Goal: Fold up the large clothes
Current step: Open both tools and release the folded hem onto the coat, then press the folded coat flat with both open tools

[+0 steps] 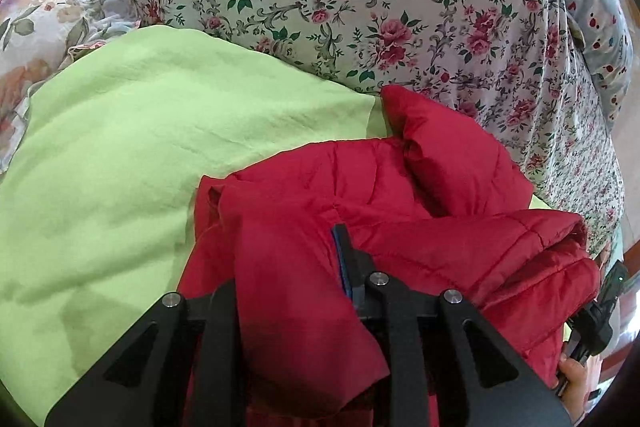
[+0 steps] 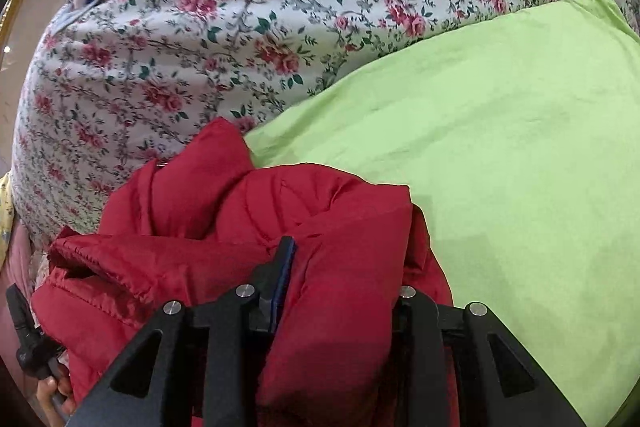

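- Jacket point(image 1: 420, 227), red and quilted, fills the middle of your left wrist view; it lies bunched on the green sheet point(image 1: 120, 155), which covers the near part of the bed, with the flowered bedspread point(image 1: 360, 7) beyond it.
- Your left gripper point(image 1: 296, 291) pinches a thick fold of the jacket between its two fingers; fabric drapes over the left finger and hides most of it.
- At the right edge of that view your other hand point(image 1: 574, 375) holds its black tool.
- In the right wrist view the jacket point(image 2: 224, 219) sits at the left edge of the green sheet point(image 2: 500, 147), part of it over the flowered bedspread point(image 2: 180, 47).
- Your right gripper point(image 2: 340, 291) likewise pinches a fold of red fabric, which bulges up between the fingers.
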Tool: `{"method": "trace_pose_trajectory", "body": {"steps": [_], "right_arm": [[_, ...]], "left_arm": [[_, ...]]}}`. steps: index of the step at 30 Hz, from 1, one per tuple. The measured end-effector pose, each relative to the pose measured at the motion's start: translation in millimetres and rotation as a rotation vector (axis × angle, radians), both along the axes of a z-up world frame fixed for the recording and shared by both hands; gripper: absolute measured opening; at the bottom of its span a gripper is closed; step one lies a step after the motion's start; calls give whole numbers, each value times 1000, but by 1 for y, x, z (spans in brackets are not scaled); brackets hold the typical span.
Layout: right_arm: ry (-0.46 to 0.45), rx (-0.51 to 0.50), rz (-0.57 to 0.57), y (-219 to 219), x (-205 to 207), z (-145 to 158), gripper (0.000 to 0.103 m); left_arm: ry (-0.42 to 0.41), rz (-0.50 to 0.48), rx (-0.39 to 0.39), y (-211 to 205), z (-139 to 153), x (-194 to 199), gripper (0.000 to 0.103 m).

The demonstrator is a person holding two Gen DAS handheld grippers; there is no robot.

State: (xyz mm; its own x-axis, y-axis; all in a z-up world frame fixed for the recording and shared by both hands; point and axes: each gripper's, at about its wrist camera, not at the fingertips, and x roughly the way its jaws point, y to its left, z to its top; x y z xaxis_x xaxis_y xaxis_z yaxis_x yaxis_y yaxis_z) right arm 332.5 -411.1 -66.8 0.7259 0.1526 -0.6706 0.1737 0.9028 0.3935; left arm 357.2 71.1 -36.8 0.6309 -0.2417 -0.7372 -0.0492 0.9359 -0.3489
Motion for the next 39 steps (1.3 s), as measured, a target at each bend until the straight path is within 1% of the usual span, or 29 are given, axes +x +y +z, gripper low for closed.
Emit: {"method": "trace_pose_trajectory", "body": {"steps": [3,6,7,11,15,16,17,18,22,24,25,26,28,30,31,33,34,36,37,38,39], "right_arm": [[9,-16,-1,2,2,0,30],[11,-10,4,0,3,0,30],[10,-5,6,-1,3,0,30],[8,5,7,-2,4,0,31],[8,6,4,-3,5,-1,31],[8,8,4,-3,5,-1,31],[8,10,3,-3,5,-1,31],[7,9,3,-3,5,-1,31],[8,0,2,-1,5,0,32],[8,5,4,-2,6,0,32],[7,10,6,-3,6,0,32],[6,13,7,-3,5,-1,32],[3,17,9,-3,5,-1,33],[-1,17,8,-2,5,-1,34],[-2,16,7,-3,5,-1,34],[-3,16,7,-3,5,-1,34],[-4,16,7,-3,4,-1,34],[-9,12,6,-2,3,-1,34],[-10,10,6,-2,3,-1,34],[-9,6,6,-2,3,0,34],[-9,2,7,-1,2,0,34]], "left_arm": [[-9,-4,-9,1,3,-6,22],[-30,-2,-4,3,17,-23,25],[-41,-4,-3,3,21,-29,28],[-108,-22,11,0,51,-66,39],[-187,-61,25,-11,78,-105,42],[-208,-84,28,-17,83,-114,42],[-219,-108,29,-22,85,-119,47],[-224,-151,28,-31,86,-126,50],[-219,-267,49,-58,82,-136,50],[-246,-329,-13,-62,89,-144,50],[-275,-345,-42,-62,96,-150,50],[-305,-351,-43,-63,105,-156,50],[-348,-381,-20,-69,120,-163,50],[-335,-422,17,-81,122,-158,50],[-314,-423,65,-91,116,-152,50],[-263,-427,113,-103,100,-138,50],[-241,-426,124,-106,92,-131,50],[-205,-394,181,-111,74,-119,50],[-185,-363,224,-112,64,-111,50],[-162,-335,252,-111,54,-101,50],[-132,-306,263,-108,44,-90,50]]}}
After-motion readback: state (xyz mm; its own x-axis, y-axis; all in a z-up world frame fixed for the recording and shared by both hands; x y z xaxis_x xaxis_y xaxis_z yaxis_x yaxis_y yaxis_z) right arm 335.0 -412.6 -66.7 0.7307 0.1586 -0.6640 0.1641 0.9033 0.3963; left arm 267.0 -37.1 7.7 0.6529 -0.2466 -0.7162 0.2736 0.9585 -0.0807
